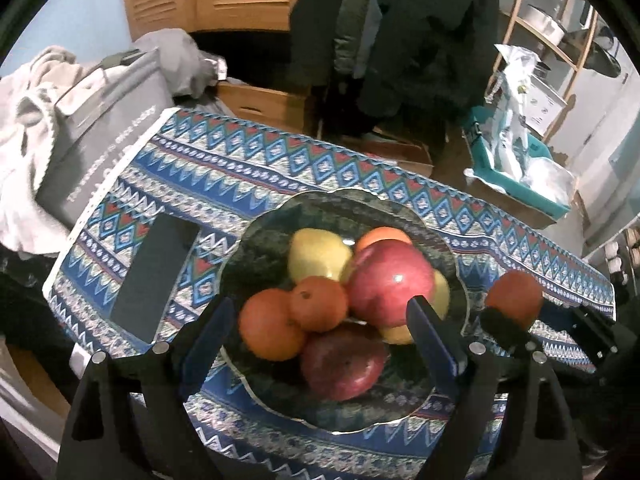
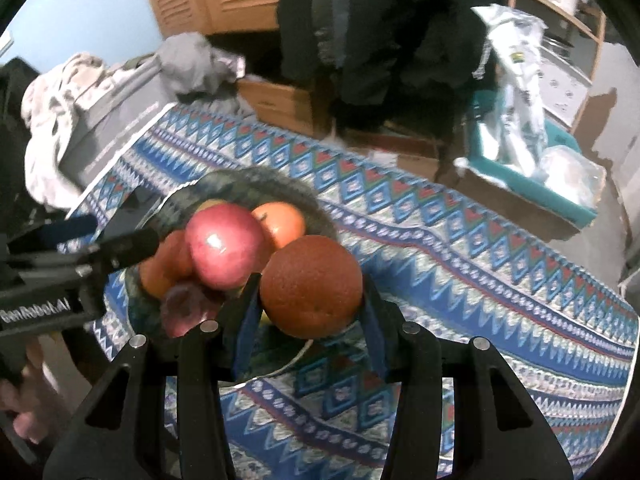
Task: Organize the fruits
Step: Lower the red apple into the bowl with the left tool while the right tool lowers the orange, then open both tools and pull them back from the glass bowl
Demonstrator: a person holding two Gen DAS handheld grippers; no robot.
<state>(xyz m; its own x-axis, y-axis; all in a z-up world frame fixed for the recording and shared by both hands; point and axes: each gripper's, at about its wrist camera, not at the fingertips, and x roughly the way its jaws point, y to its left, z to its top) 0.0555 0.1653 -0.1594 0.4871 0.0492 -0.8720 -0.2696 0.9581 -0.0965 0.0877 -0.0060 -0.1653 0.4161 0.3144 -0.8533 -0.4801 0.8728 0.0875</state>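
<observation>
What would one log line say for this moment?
right gripper: shut on orange | left gripper: open above fruit plate | orange not yet placed

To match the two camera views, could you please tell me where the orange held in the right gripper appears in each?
Left wrist view: the orange at right, beside the bowl.
Right wrist view: the orange at centre, between the right gripper fingers.
Shared landmark: the big red apple.

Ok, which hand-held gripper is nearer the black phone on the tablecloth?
Left. The left hand-held gripper hangs over the bowl, right beside the phone. The right hand-held gripper, shut on an orange, is past the bowl's far side.
</observation>
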